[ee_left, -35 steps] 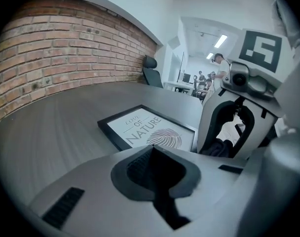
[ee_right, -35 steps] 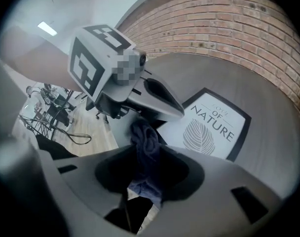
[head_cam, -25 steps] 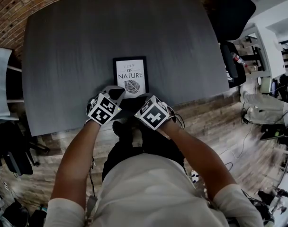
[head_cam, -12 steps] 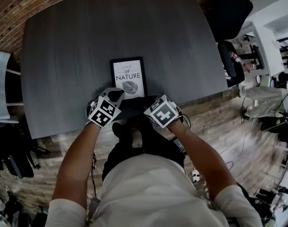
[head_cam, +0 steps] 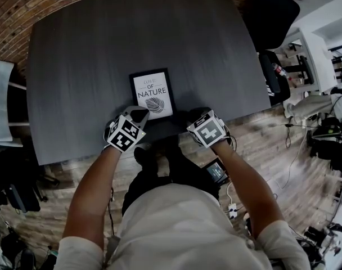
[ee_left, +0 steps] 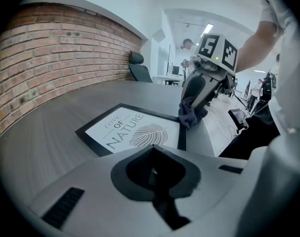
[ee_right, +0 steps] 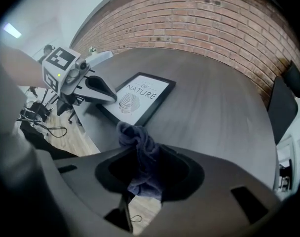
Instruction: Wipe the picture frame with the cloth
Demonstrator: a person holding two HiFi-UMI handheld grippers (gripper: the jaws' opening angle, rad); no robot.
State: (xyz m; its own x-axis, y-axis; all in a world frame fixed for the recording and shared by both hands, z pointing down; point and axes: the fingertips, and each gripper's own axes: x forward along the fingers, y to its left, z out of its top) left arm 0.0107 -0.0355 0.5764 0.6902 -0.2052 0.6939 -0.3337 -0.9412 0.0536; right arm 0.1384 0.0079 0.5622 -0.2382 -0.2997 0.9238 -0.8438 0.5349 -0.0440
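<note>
Dark grey table (head_cam: 75,66), brick wall (head_cam: 25,4) behind. Right gripper (head_cam: 199,116) is clamped on the bunched cloth (ee_right: 139,149), off the picture frame (head_cam: 152,93) at its 4 o'clock. Left gripper (head_cam: 138,112) is closed and empty at the frame's 7 o'clock edge. Risks: an unpinned frame may skid under the wipe; cloth could pull free.
</note>
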